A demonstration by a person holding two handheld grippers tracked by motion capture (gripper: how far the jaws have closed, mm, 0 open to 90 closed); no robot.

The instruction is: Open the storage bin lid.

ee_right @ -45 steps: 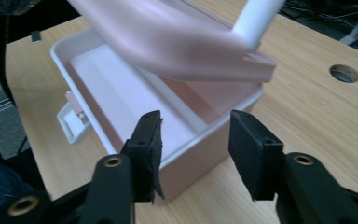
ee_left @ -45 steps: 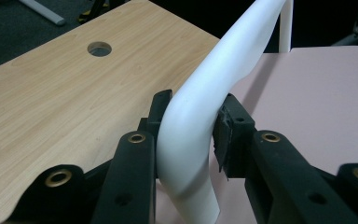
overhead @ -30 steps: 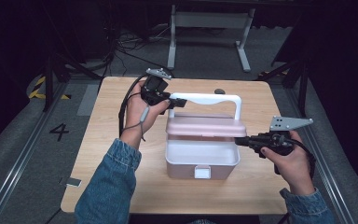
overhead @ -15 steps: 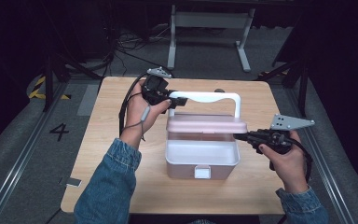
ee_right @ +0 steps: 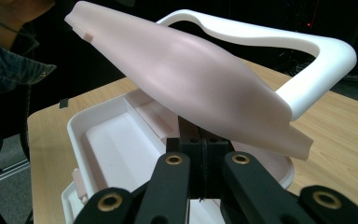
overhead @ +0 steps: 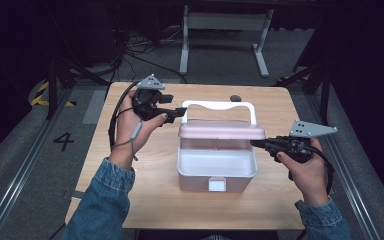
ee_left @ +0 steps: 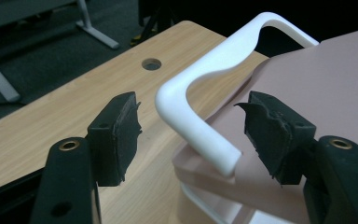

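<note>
A white box [overhead: 195, 182] stands mid-table with its pink lid [overhead: 220, 130] raised part way and a white handle [overhead: 217, 105] on the lid. My left gripper [overhead: 177, 114] is at the handle's left corner. Its jaws have just been opening and now stand open. In the left gripper view the handle [ee_left: 191, 121] runs between the pads without touching them [ee_left: 116, 135], beside the lid [ee_left: 317, 79]. My right gripper [overhead: 256, 143] is shut, its tips at the lid's right edge. In the right gripper view its tips [ee_right: 200, 140] tuck under the lid [ee_right: 200, 79]; whether they pinch the rim is hidden.
The wooden table [overhead: 150, 180] has a round hole [overhead: 235, 98] behind the box. A metal stand [overhead: 225, 30] and cables lie on the floor beyond the far edge. The box's front carries a small white latch [overhead: 217, 184].
The left gripper's jaws have opened off the handle and the hand has drawn back to the left. The lid has stayed raised and the right gripper has kept still.
</note>
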